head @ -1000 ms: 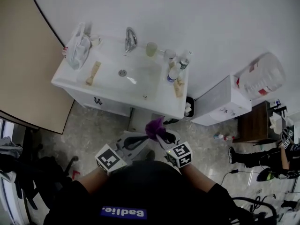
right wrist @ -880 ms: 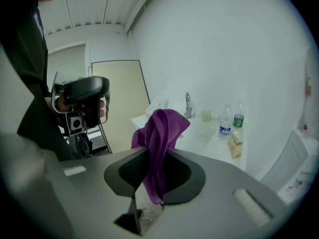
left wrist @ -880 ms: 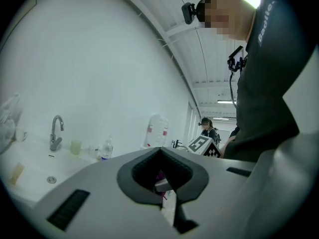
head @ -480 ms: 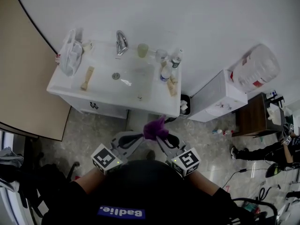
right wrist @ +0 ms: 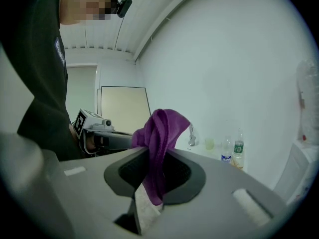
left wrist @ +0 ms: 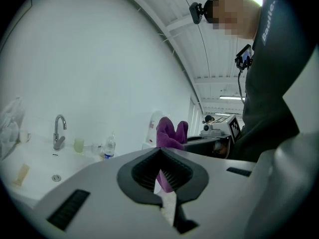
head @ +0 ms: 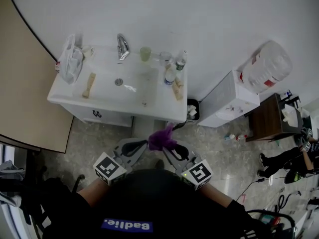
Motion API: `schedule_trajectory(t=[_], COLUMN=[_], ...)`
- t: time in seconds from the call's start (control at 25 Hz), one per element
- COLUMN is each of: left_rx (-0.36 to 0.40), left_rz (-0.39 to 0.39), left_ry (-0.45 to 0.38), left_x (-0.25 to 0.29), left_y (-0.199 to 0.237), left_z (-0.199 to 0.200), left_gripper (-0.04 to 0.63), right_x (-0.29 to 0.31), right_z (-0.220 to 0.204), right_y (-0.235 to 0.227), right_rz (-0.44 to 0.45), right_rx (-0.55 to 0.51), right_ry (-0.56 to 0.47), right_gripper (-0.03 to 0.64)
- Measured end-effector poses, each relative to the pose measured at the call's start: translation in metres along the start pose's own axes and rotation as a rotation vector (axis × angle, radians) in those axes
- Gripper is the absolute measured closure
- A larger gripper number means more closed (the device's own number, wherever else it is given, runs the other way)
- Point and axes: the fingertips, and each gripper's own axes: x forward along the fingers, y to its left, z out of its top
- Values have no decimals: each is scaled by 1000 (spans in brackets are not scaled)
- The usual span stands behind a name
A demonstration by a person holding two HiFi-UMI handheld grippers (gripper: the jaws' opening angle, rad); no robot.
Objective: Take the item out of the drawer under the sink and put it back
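- White wall and grey floor frame the head view, with the sink [head: 149,91] against the wall. On its top are a tap [head: 121,46], a cup [head: 145,53], a bottle [head: 181,59] and a bag [head: 70,63].
- Under the sink, the drawer [head: 97,114] looks closed.
- We hold the purple cloth [head: 160,139] in the air above the floor, in front of the sink and outside the drawer. The right gripper [head: 165,148] meets it from the right and the left gripper [head: 145,143] from the left, tips close together.
- A bin [head: 192,111] stands just right of the sink, and a jug [head: 264,66] farther right.
- In the left gripper view, our jaws stand a narrow slit apart, with nothing pinched that we can make out. The cloth [left wrist: 172,132] rises just past the tips and shows through the slit. We cannot tell whether it touches them. The right gripper reaches in from the right. The tap, cup and bottle sit low on the left.
- In the right gripper view, our jaws are narrow and clamped on the cloth [right wrist: 159,133]. It bunches above the tips and hangs down between the pads. The left gripper and its marker cube [right wrist: 79,122] show at the left, before a beige panel [right wrist: 124,106]. The cup and bottle stand to the right.
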Motion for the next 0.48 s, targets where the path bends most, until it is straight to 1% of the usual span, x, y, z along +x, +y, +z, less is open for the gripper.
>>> schedule_trajectory(t=[0.08, 0.2, 0.36, 0.48], left_rx=[14, 30, 5, 0], left_rz=[10, 4, -19, -21], left_ry=[7, 30, 15, 17], left_x=[1, 2, 2, 1], left_y=[-1, -5, -10, -10], left_z=[-1, -3, -2, 1], left_gripper=[600, 601, 600, 601], right_x=[-2, -2, -3, -2], right_z=[-1, 1, 1, 0], right_y=[0, 1, 1, 0], right_rz=[-5, -10, -10, -1], right_rx=[-4, 2, 6, 10], right_ry=[-3, -7, -10, -7], right_gripper=[546, 546, 546, 545])
